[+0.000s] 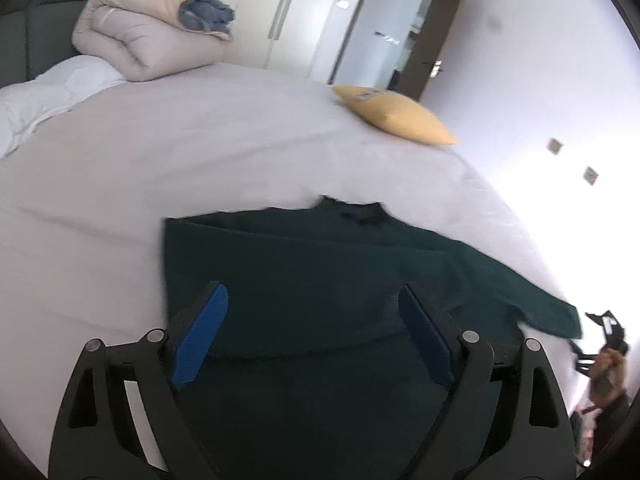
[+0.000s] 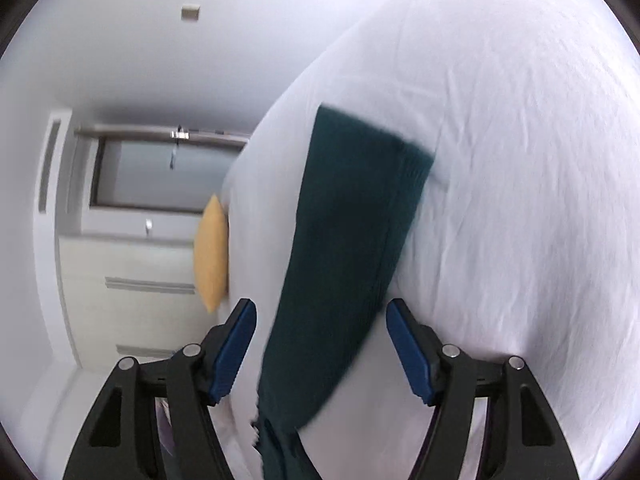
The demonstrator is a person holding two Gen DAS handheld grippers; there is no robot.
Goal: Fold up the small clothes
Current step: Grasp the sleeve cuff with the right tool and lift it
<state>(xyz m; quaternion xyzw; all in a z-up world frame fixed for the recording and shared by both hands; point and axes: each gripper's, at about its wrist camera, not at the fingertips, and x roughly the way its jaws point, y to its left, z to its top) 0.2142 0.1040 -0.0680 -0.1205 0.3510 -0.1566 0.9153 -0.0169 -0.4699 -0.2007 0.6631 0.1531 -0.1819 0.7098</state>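
Note:
A dark green sweater [image 1: 304, 252] lies flat on the pale bed sheet [image 1: 180, 152], collar away from me. Its left side ends in a straight folded edge, and its right sleeve [image 1: 532, 300] stretches toward the bed's right edge. My left gripper [image 1: 312, 290] hovers over the sweater's body, jaws wide open, nothing between the blue pads [image 1: 200, 340]. In the right wrist view, tilted on its side, the sleeve [image 2: 352, 220] with its ribbed cuff runs between the fingers of my right gripper [image 2: 320, 304]. That gripper is open and its pads stand clear of the cloth.
A yellow pillow [image 1: 396, 114] [image 2: 212, 252] rests near the bed's far right edge. A folded beige duvet [image 1: 140, 36] and white bedding [image 1: 40, 100] sit at the head. A wardrobe [image 1: 288, 8] and a door [image 1: 392, 32] stand behind. A person's hand [image 1: 608, 364] shows at the right border.

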